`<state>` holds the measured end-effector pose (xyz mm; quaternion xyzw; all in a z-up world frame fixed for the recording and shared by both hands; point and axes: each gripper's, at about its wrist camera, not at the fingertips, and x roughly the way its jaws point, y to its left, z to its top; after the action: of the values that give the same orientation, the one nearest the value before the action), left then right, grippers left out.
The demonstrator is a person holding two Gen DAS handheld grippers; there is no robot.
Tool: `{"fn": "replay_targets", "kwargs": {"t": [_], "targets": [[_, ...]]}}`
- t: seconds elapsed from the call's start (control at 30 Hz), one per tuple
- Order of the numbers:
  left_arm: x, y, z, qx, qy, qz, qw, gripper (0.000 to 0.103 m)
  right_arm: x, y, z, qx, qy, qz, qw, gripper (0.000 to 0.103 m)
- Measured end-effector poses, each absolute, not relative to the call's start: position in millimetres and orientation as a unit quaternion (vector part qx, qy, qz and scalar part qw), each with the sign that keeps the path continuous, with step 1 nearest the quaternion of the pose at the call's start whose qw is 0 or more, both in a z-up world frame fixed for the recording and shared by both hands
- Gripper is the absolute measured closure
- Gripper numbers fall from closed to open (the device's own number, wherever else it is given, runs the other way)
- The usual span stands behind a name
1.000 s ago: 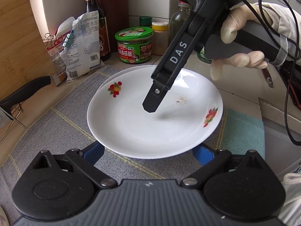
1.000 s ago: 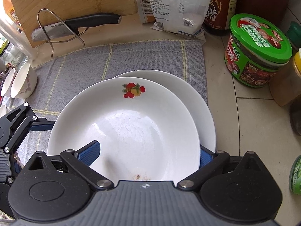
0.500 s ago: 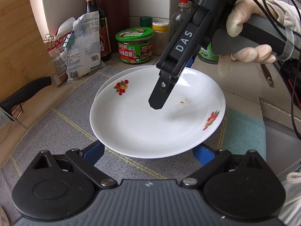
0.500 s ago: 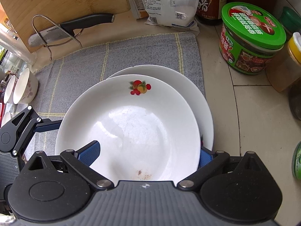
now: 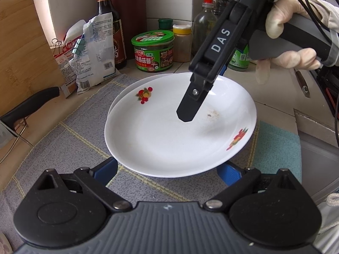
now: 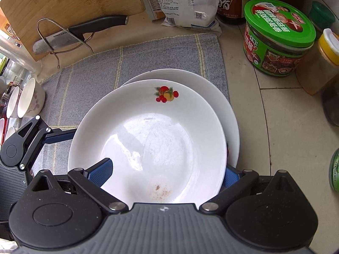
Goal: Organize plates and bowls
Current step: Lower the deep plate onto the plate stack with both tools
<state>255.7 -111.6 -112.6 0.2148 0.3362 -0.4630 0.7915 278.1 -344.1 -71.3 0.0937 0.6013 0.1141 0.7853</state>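
Observation:
A white plate with fruit prints (image 5: 161,139) (image 6: 152,139) hangs tilted above the grey cloth. My right gripper (image 5: 203,93) (image 6: 165,174) is shut on its far rim, one finger over the inside and the blue-padded one beneath. Under it, partly covered, a second white plate (image 5: 127,86) (image 6: 214,91) lies on the cloth. My left gripper (image 5: 167,170) stands open at the held plate's near edge, its blue fingertips partly hidden below the rim and touching nothing. One of its fingers (image 6: 61,136) shows in the right wrist view.
The grey cloth (image 5: 63,146) covers the counter. A knife on a wire rack (image 6: 70,36) and a cutting board (image 6: 74,2) stand at the back left. A green-lidded jar (image 6: 277,40), bottles and bags line the back. Small bowls (image 6: 29,99) stand at the left.
The right gripper has carried the plate slightly right and toward the back, further over the lower plate. The left gripper has stayed in place, open.

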Motion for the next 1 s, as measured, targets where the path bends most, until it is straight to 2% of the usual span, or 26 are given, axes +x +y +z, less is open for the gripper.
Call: {"fn": "replay_targets", "kwargs": {"t": [1.0], "targets": [[256, -117, -111, 0.204, 0.312, -0.483, 0.792, 0.003, 263, -344, -62, 0.089, 0.596, 0.1, 0.792, 0.0]]}}
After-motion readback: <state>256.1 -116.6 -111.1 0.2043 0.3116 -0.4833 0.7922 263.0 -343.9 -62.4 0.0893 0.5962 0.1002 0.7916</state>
